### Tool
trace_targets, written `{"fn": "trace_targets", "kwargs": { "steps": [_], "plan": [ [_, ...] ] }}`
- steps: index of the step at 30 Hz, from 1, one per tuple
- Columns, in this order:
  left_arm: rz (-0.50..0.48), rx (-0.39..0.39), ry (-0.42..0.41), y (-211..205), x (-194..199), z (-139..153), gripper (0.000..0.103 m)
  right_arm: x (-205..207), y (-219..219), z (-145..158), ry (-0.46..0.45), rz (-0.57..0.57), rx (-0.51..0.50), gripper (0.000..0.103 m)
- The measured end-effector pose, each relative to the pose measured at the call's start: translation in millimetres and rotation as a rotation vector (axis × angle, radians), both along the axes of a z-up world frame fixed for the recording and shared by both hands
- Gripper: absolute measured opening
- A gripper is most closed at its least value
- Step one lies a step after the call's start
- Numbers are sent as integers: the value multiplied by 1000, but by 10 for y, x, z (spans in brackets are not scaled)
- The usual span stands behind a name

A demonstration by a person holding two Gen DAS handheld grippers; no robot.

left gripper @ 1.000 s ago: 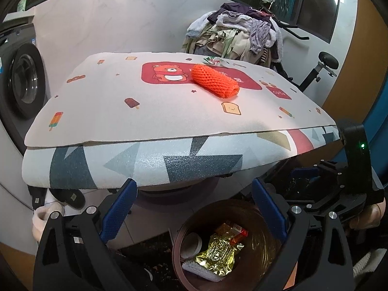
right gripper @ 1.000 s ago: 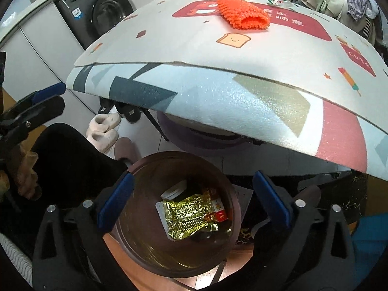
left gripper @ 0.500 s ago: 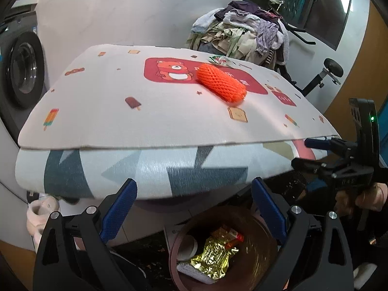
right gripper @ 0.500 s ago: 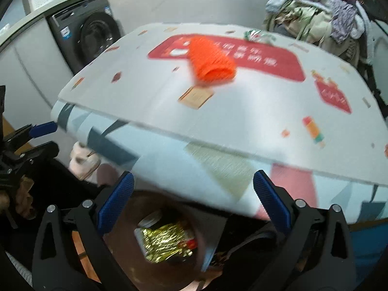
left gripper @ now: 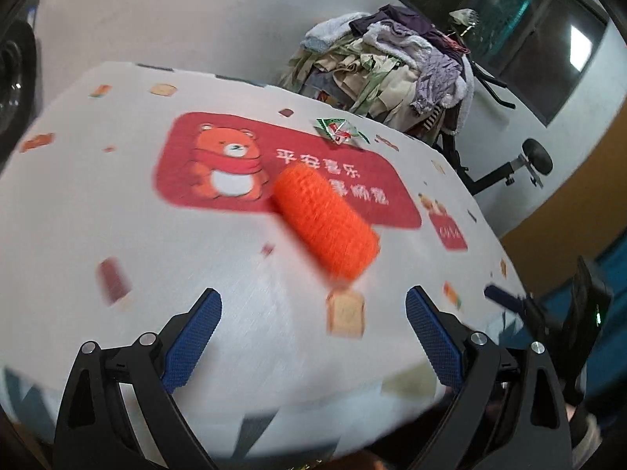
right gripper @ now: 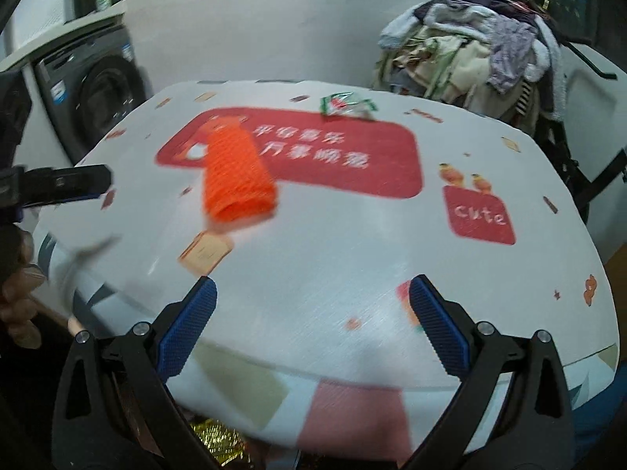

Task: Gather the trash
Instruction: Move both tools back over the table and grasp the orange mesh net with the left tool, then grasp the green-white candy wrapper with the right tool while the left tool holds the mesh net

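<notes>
Foam netting is what I am after: an orange mesh sleeve [left gripper: 326,220] of the kind that wraps fruit, lying on its side near the middle of the table mat [left gripper: 117,235], partly over the red bear panel. From the right wrist view its open end faces me, so it reads as a hollow tube. I judge it very light, soft and springy; it should crush under the pads and spring back, and a careless nudge could roll it or push it away. I would take it across the middle of its length, pinching both walls flat together, not at a loose end where the mesh might stretch and slip.

My left gripper [left gripper: 311,333] hangs over the near edge of the mat with its jaws spread wide and nothing between them. My right gripper [right gripper: 311,323] is likewise wide and empty, and stands well short of the sleeve.

Farther back, close to the far rim, sits a small crumpled green and white wrapper [right gripper: 345,105]. That looks thin and crinkly, likely slippery, best nipped at a raised fold. Both views are blurred, so fine detail escapes me.
</notes>
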State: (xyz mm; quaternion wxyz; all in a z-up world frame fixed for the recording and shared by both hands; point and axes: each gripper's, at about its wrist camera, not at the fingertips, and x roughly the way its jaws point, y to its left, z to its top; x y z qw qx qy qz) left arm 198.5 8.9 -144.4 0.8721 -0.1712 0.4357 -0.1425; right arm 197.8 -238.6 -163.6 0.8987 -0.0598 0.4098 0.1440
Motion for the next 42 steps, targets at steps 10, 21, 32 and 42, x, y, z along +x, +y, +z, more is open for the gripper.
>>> {"fn": "trace_targets", "kwargs": {
  "steps": [10,21,32,42],
  "plan": [
    [-6,-38,121,-347,996,-398,91,385,-355,127,-88,-107,99,97],
    [-32,-51,-24,139,861,8,23,984,-354,183,-50,-177,90,97],
    [29,-24,-124,763,800,349,23,2325,-58,47,-12,-122,195,97],
    [25,10,-141,868,769,234,23,3236,34,-414,82,-309,281,96]
  ]
}}
